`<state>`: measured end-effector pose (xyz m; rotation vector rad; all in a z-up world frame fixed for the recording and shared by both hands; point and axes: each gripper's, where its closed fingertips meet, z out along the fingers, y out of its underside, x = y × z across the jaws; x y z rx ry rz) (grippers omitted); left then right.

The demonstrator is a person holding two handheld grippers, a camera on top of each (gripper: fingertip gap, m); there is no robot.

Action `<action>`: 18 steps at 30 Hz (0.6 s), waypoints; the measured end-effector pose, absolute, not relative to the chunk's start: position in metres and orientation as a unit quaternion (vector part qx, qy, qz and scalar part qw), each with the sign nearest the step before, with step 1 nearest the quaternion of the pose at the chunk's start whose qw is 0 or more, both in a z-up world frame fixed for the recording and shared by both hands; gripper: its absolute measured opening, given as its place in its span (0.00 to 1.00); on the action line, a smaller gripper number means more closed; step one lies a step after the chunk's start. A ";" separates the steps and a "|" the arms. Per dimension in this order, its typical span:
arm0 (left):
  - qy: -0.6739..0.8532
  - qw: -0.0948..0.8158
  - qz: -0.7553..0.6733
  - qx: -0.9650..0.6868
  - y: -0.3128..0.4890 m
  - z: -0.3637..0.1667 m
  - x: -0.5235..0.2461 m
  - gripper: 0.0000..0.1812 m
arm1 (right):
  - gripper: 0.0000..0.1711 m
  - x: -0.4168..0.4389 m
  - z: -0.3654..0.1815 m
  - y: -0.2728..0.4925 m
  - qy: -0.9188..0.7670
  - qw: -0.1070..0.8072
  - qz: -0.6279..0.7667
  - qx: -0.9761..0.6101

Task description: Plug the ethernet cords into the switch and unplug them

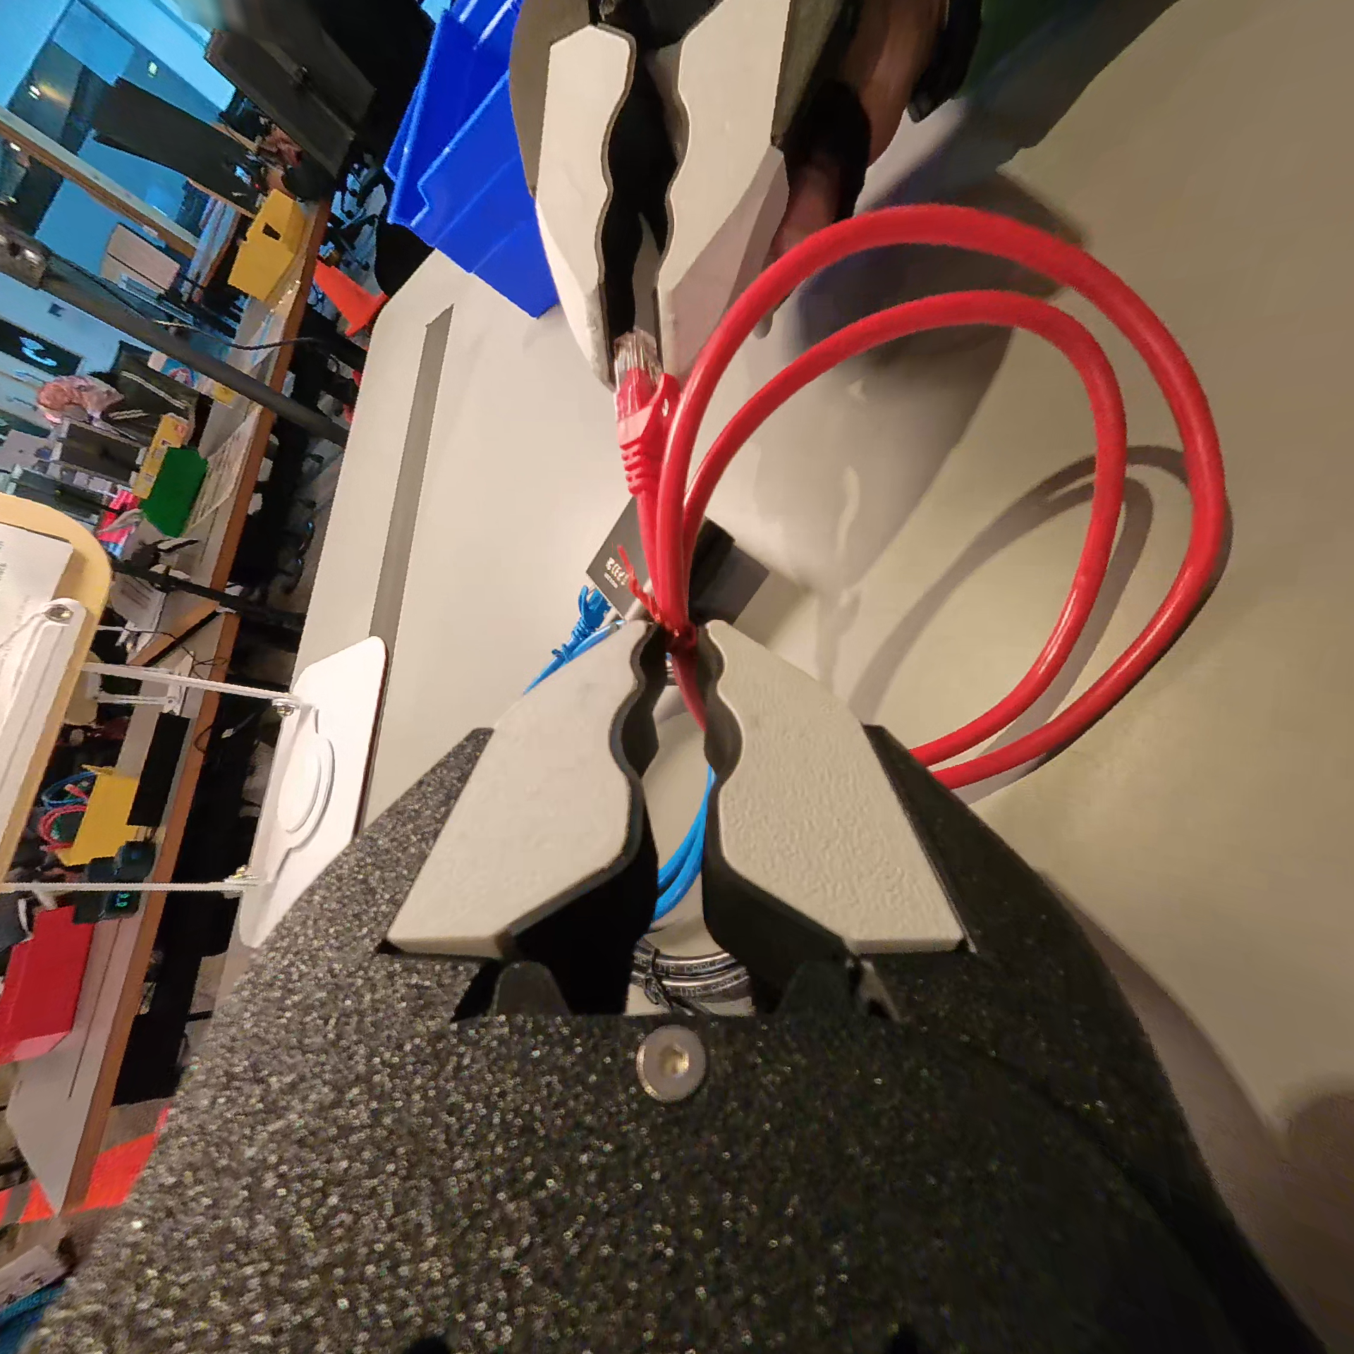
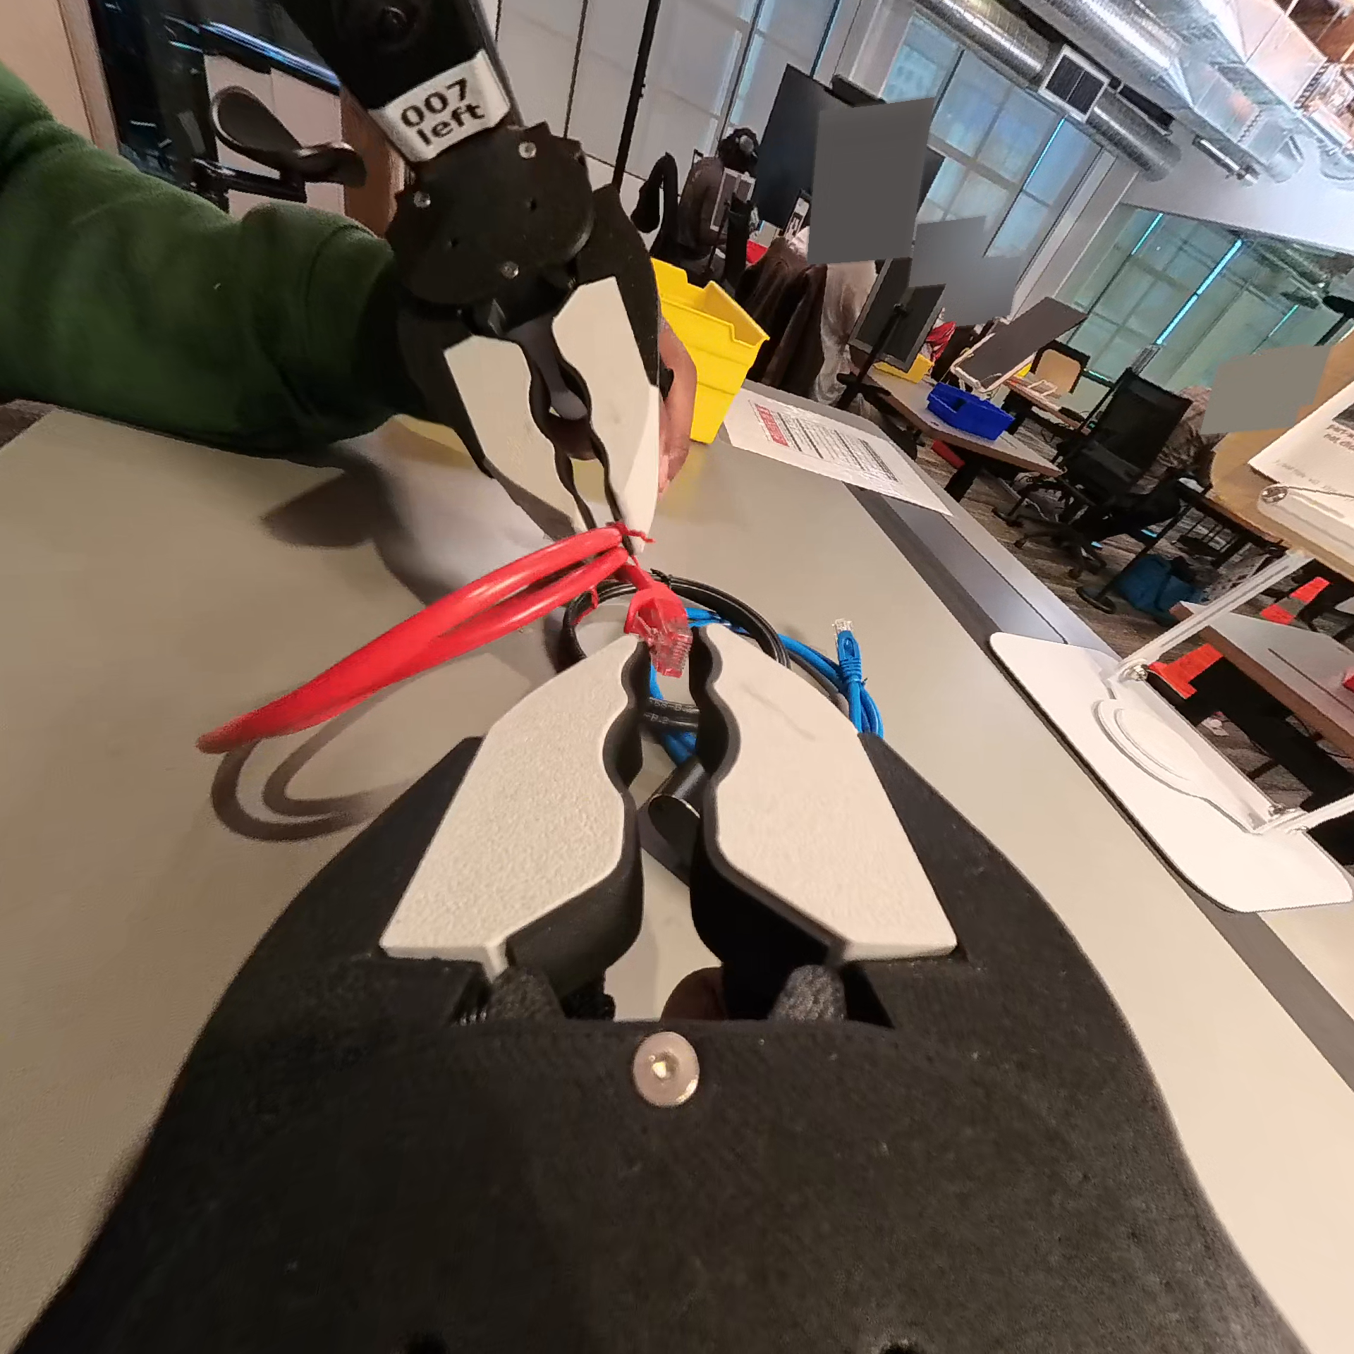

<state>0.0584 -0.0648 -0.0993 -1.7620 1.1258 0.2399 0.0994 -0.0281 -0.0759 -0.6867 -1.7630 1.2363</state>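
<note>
A coiled red ethernet cord point(image 1: 668, 513) hangs above the grey table point(image 1: 1172, 879). My left gripper point(image 1: 674, 637) is shut on the coil at its red tie; it also shows in the right wrist view point(image 2: 623, 535). My right gripper point(image 2: 670, 645) is shut on the cord's clear-tipped red plug point(image 2: 663, 630), and shows at the top of the left wrist view point(image 1: 636, 352). A small black box point(image 1: 722, 579), possibly the switch, lies under the cord. A blue cord point(image 2: 842, 681) and a black cable coil point(image 2: 740, 612) lie on the table beyond it.
Blue bins point(image 1: 469, 183) stand at the table's far end. A yellow bin point(image 2: 703, 344) and a printed sheet point(image 2: 828, 447) lie behind the left gripper. A white stand base point(image 2: 1172, 769) sits at the table's right edge. A green sleeve point(image 2: 146, 293) reaches in. Tip to tip, the grippers are about 7 centimetres apart.
</note>
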 end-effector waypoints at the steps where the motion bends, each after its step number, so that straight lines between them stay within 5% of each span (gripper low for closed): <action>1: 0.465 0.491 0.094 -0.731 -0.066 -0.101 0.059 0.05 | 0.06 0.099 -0.077 -0.029 -0.707 0.425 0.494 -0.275; 11: 0.351 0.538 -0.094 -0.760 -0.064 -0.082 0.053 0.17 | 0.06 0.102 -0.078 -0.040 -0.714 0.406 0.510 -0.257; 18: 0.272 0.576 -0.220 -0.739 -0.050 -0.051 0.046 0.14 | 0.06 0.104 -0.083 -0.049 -0.727 0.390 0.510 -0.244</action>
